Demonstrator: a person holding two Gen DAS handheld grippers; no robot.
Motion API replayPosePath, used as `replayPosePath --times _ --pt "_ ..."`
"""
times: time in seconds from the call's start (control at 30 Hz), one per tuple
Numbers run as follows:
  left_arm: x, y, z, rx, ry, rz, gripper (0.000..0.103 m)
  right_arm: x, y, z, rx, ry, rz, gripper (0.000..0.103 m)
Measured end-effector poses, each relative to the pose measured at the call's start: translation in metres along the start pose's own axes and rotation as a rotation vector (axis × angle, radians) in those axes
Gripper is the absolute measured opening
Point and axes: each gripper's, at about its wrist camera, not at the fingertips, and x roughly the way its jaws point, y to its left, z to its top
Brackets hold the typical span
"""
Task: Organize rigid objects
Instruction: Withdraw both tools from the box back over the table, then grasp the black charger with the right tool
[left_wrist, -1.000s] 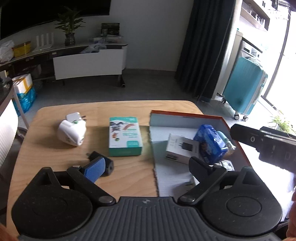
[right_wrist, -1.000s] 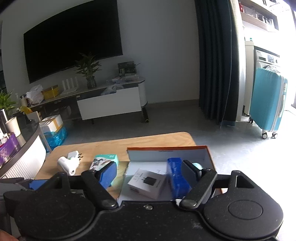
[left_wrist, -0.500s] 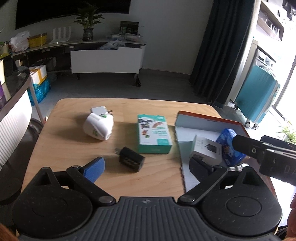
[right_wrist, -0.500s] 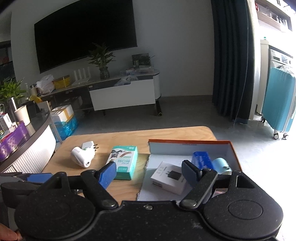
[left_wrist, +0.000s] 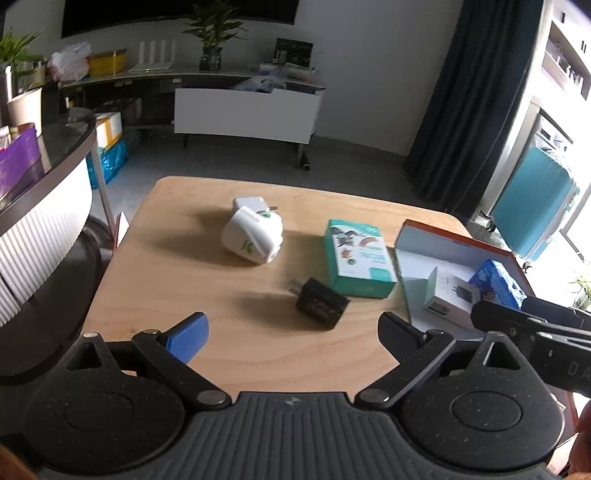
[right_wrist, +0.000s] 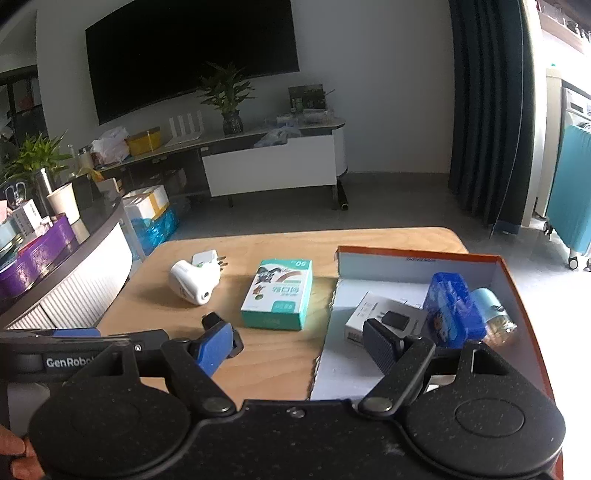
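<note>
— Wooden tabletop (left_wrist: 155, 295), rounded corners?
— Yes. Orange-rimmed cardboard box (right_wrist: 417, 254) holds white carton (right_wrist: 384, 314), blue pack (right_wrist: 452, 308). Teal box (left_wrist: 358, 258), white adapter (left_wrist: 255, 236), black charger (left_wrist: 321, 302) lie outside. Left tongs (left_wrist: 293, 328), right tongs (right_wrist: 301, 343): wide, empty.

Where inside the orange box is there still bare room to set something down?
The orange-rimmed open box is bare along its left and near floor, beside the white charger carton. The right side is crowded by the blue patterned pack and a pale blue roll.
</note>
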Motion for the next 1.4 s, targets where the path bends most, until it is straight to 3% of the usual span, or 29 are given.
replayPosePath --times 0.57,1.4 --pt "0.006 0.036 -0.003 -0.070 0.019 0.053 0.101 0.013 0.009 -0.008 -0.017 0.038 0.025 0.092" --pt "0.025 0.053 0.002 -0.066 0.038 0.058 0.102 0.051 0.048 -0.013 -0.082 0.095 0.095 0.092"
